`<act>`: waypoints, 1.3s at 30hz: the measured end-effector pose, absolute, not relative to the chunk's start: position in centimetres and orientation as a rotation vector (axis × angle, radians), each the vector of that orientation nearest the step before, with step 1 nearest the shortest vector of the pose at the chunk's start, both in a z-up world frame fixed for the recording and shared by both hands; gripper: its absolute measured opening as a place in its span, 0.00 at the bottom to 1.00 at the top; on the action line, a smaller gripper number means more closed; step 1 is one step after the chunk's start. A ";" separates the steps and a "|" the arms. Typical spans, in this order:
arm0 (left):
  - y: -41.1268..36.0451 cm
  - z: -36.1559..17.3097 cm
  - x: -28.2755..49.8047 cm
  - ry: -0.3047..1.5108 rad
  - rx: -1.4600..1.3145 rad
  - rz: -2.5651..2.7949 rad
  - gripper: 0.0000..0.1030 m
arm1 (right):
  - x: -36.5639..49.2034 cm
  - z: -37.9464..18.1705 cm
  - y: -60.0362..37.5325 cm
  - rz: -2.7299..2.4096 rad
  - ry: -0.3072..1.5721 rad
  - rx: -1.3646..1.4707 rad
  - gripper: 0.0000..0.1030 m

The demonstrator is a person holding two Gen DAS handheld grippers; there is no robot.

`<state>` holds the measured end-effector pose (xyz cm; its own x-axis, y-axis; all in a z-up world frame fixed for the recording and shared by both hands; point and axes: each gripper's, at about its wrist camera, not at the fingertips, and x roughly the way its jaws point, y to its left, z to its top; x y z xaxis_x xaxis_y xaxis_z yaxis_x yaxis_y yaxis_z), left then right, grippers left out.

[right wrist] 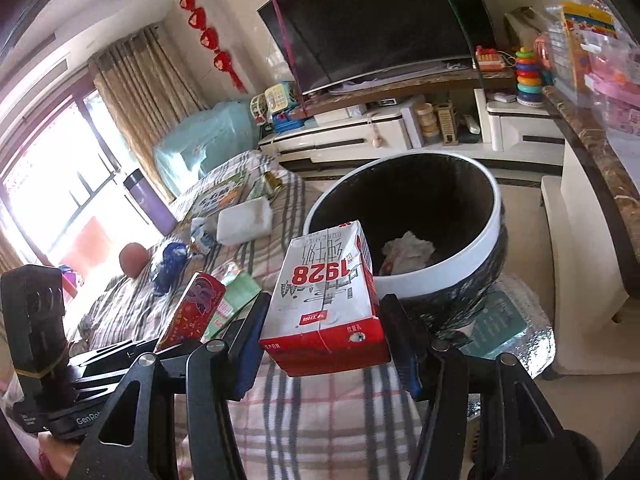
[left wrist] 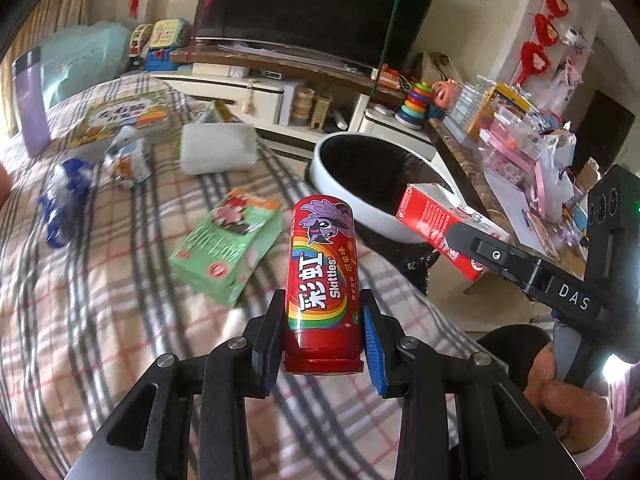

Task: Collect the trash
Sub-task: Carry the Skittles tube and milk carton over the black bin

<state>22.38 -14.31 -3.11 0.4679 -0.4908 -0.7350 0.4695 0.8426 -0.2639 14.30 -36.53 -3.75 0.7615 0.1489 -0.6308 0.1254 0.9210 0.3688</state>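
Red tube: a Skittles tube (left wrist: 320, 280) with a rainbow band and a purple pony, upright between the fingers of the left gripper (left wrist: 324, 344), held above the plaid blanket (left wrist: 120, 320) that carries the rest.
Left fingers: narrow, pressed on both sides of the tube near its base; blue pads (left wrist: 374, 344) touch its wall.
Milk carton: red and white carton (right wrist: 324, 300) printed "1928", clamped in the right gripper (right wrist: 324, 348) and turned so the print reads upside down.
Right fingers: set about carton-width apart, closed on the carton's two sides at its red end.
Bin: round waste bin (right wrist: 494, 216) with a white rim and dark inside, standing on the floor just beside the blanket's right edge; crumpled white paper (right wrist: 408, 248) lies in it. The carton hangs near its rim, on the blanket side.
Green packet: flat green snack bag (left wrist: 228, 248) near the middle of the blanket, to the left of the tube.
White block: pale foam-like pad (left wrist: 218, 148) towards the far edge.
Blue wrapper: crumpled blue and white bag (left wrist: 64, 204) near the left edge.
Small carton: crushed white drink box (left wrist: 128, 160) between the blue wrapper and the white block.
Hand: a person's hand (left wrist: 568, 408) grips the right gripper's handle, low on the right in the left wrist view.
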 end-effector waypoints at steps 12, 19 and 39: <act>-18.2 -3.1 25.4 0.912 0.017 -0.623 0.32 | 15.3 -3.4 -39.0 -0.022 0.700 0.413 0.54; -20.1 -3.3 27.4 0.927 0.033 -0.635 0.32 | 16.4 -3.5 -40.6 -0.043 0.706 0.413 0.54; -25.8 -4.3 32.2 0.957 0.098 -0.661 0.33 | 19.7 -4.5 -43.8 -0.075 0.749 0.410 0.54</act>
<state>32.18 -25.77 -4.32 0.3972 -0.4789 -0.7829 0.5624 0.8011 -0.2047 19.75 -43.76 -4.49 0.7336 0.0784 -0.6751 0.2105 0.9182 0.3355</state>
